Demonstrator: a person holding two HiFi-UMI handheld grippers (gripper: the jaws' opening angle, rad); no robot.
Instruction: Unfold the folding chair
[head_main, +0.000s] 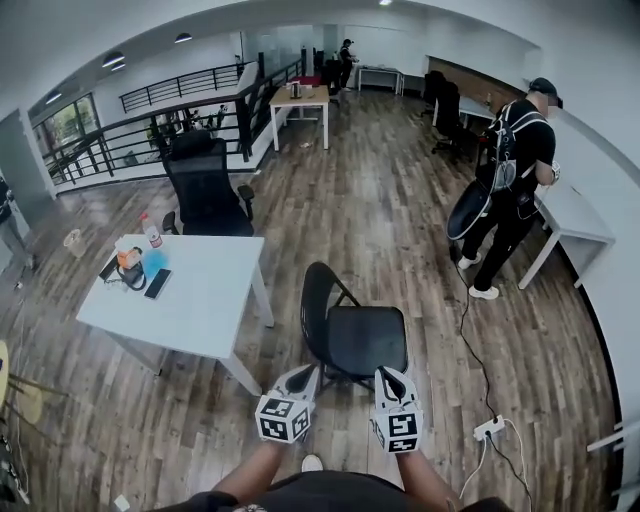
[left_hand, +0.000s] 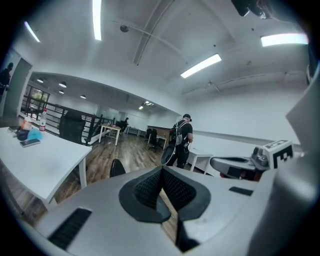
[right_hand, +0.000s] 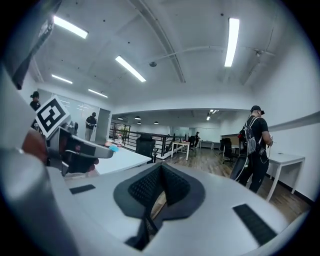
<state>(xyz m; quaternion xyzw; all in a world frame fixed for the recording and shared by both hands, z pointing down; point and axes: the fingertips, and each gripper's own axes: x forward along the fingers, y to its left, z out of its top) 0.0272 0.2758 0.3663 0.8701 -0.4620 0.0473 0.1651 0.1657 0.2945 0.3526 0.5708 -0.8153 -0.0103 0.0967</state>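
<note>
The black folding chair (head_main: 352, 335) stands on the wooden floor just beyond my hands, its seat down and level and its rounded backrest on the left. Both grippers hang side by side above the chair's near edge, clear of it. The left gripper (head_main: 301, 379) is shut with nothing between its pads. The right gripper (head_main: 393, 380) is shut and empty too. In the left gripper view the shut left gripper (left_hand: 162, 186) points over the backrest top (left_hand: 117, 168), with the right gripper (left_hand: 250, 165) alongside. The right gripper view shows its shut gripper (right_hand: 160, 187) and the left gripper (right_hand: 75, 150) beside it.
A white table (head_main: 205, 305) with a bottle, a phone and small items stands left of the chair. A black office chair (head_main: 205, 185) is behind it. A person (head_main: 510, 190) stands at a white desk (head_main: 575, 220) on the right. A power strip (head_main: 488, 428) with cables lies on the floor.
</note>
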